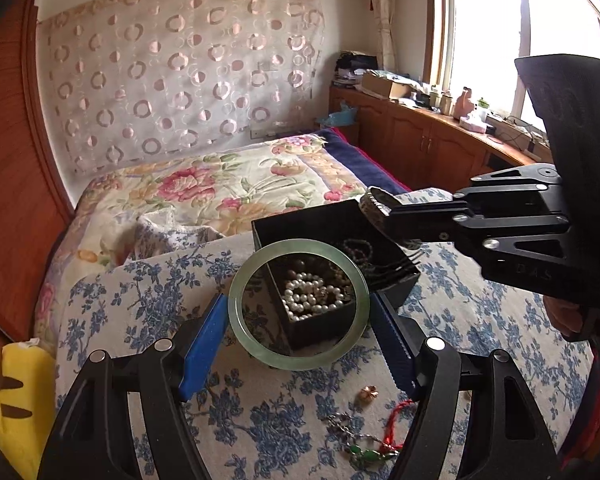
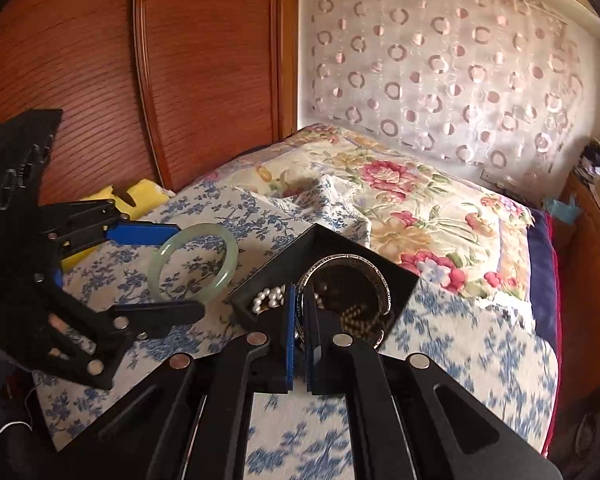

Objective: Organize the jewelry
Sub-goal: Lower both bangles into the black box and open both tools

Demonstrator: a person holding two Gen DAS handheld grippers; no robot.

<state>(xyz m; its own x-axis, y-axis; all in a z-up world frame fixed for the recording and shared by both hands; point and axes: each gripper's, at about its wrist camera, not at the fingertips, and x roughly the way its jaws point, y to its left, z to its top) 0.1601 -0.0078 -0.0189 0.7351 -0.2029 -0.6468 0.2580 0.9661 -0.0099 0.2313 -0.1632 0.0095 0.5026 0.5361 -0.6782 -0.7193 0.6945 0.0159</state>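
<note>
Blue-flowered bedspread (image 1: 480,320): left gripper (image 1: 299,308) fingers clamping jade bangle (image 1: 299,360), right gripper (image 2: 299,300) pinching silver bangle (image 2: 380,280) (over black box (image 1: 320,326)).

Left hand-held gripper (image 1: 299,304): jaws spread wide, blue fingers (image 1: 202,350) pressing opposite sides of a pale green bangle (image 1: 298,360) held flat between them, pointing downward at a slant. Right hand-held gripper (image 2: 299,312): jaws closed nearly together, pinching the rim of a silver bangle (image 2: 380,280) just ahead of its fingertips, likewise angled down. Fingers of the person's hand (image 2: 56,322) show behind the left unit.
</note>
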